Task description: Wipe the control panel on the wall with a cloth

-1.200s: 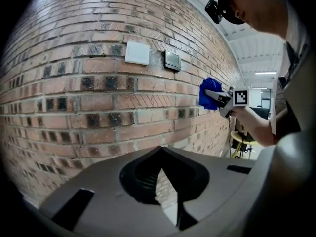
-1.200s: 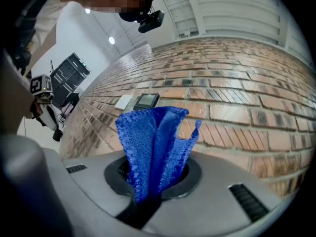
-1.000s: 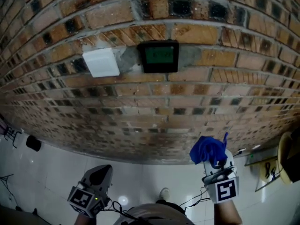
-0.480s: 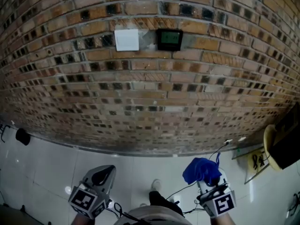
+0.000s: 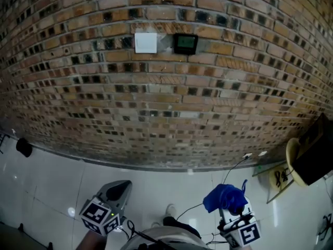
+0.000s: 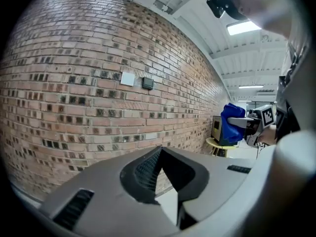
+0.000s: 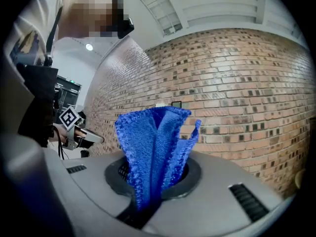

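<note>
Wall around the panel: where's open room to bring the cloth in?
Bare brick wall runs right of and below the control panel. Left is tight: a white plate sits close beside it. The right gripper holds the cloth low, off the wall.

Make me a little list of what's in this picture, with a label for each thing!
wall: brick wall
control panel: small dark screen high on the wall
beside it: white square plate, just to its left
cloth: blue cloth, bunched up, not touching the wall
right gripper: jaws closed on the cloth
left gripper: jaws together, holding nothing
floor: pale tiled floor
wiping: not happening now, both grippers are low and away from the panel
</note>
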